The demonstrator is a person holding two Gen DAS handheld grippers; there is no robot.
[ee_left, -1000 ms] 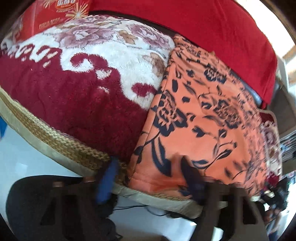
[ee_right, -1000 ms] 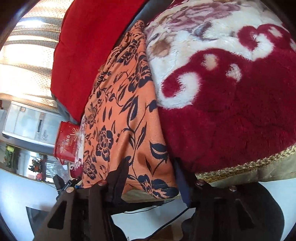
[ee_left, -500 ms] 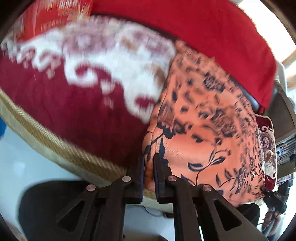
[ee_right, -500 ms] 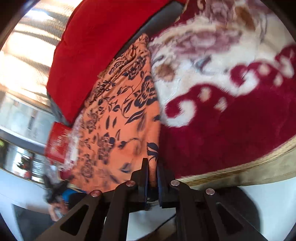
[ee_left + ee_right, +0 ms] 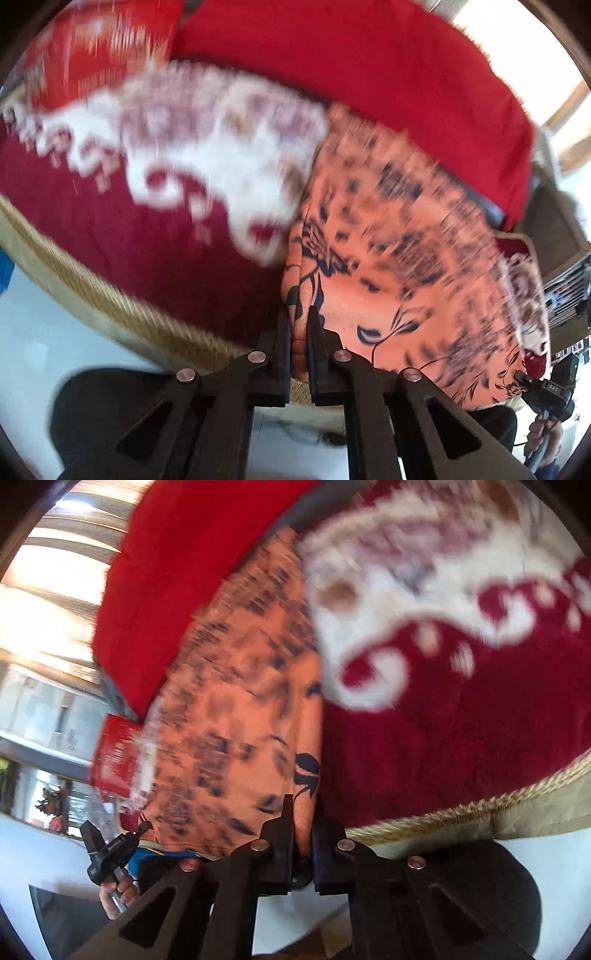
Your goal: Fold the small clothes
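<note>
A: Start at the left. What does the left wrist view give us?

B: A plush maroon and white blanket point(image 5: 155, 206) with a gold braided edge fills the left side, very blurred. Above it sits a red printed box point(image 5: 85, 48), and a plain red cushion point(image 5: 369, 74) runs along the top.

A: And the garment?

B: The orange floral garment point(image 5: 406, 251) lies on the blanket, to the right of its white pattern, reaching up toward the red cushion. Its near left corner is bunched and pinched in the left hand-held gripper point(image 5: 298, 332), whose jaws have just been closing and now clamp the fabric between them.

A: Further right in that view?

B: At the lower right edge, the other hand-held tool shows small, with fingers around its handle.

A: Now the right wrist view.

B: At the far left, bright striped curtains and pale cabinets. Low down, a hand point(image 5: 118, 890) holds the left tool. Then the red cushion, a red box, and the orange garment running up the middle.

A: The right hand-held gripper?

B: The right hand-held gripper point(image 5: 303, 819) has just been closing too; its jaws are pressed together on the garment's near right corner, beside the maroon blanket, which fills the right.
</note>
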